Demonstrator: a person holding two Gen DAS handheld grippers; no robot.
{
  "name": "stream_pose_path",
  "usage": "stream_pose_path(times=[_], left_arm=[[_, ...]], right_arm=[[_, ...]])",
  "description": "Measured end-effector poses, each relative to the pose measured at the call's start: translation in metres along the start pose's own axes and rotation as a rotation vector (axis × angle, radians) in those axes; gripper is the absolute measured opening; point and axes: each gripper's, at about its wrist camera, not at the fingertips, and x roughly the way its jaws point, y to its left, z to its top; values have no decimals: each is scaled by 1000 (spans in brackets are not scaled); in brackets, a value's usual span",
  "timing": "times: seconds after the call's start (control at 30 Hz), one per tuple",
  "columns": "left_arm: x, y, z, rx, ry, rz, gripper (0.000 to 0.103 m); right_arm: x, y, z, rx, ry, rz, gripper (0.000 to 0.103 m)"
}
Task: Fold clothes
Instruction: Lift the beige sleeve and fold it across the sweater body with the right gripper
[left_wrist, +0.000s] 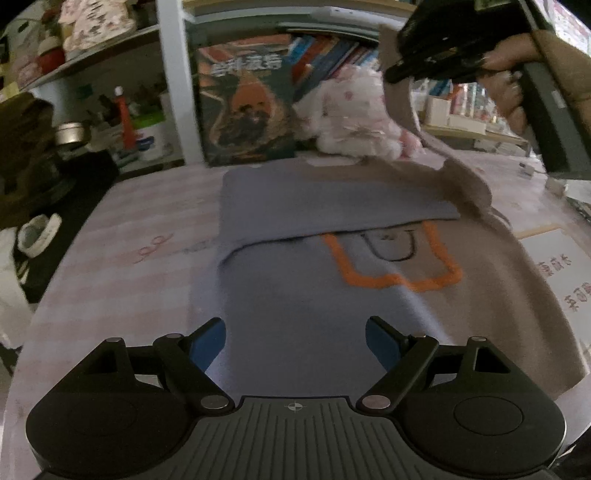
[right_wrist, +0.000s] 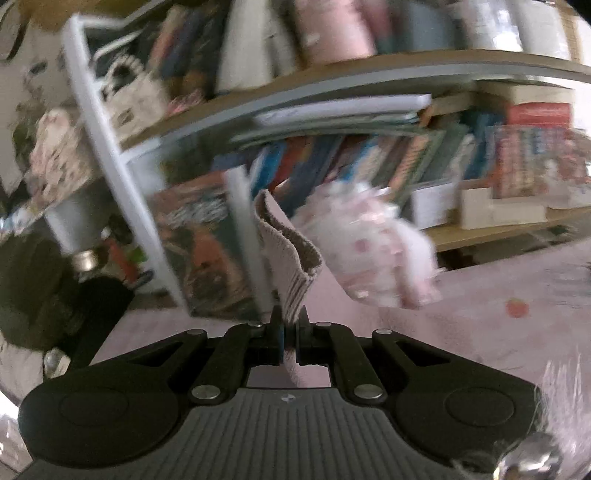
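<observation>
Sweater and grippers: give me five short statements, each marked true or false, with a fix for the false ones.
1. The right gripper is shut on a ribbed cuff. True.
2. The left gripper is clamped on the sweater. False: it is open, jaws apart over the cloth.
3. The sweater's orange outline is fully covered. False: most of it shows.
4. A plush toy sits beyond the sweater. True.
5. The cuff lies flat on the table. False: it is lifted.
</observation>
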Motion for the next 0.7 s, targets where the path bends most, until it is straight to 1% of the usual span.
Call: stream_pose_path(times=[0.2, 0.4, 0.5, 0.57, 0.6, 0.63, 0.7], left_arm=[[-3, 19, -9, -29, 21, 27, 86], [-4, 27, -12, -38, 28, 40, 86], [-4, 27, -11, -39, 29, 42, 86], [-4, 28, -11, -39, 27, 42, 86], [-4, 28, -11, -39, 25, 41, 86], [-4, 28, -10, -39, 24, 39, 86], [-3, 28, -9, -42, 21, 35, 86]], right_arm=[[40, 45, -24, -87, 75, 4, 5], [75, 63, -52, -148, 184, -30, 6], [87, 68, -62, -168, 233, -29, 9], [90, 70, -65, -179, 257, -14, 28], [91, 71, -66, -184, 269, -6, 47], [90, 72, -67, -191, 270, 10, 54], [84, 72, -67, -204, 267, 46, 56]])
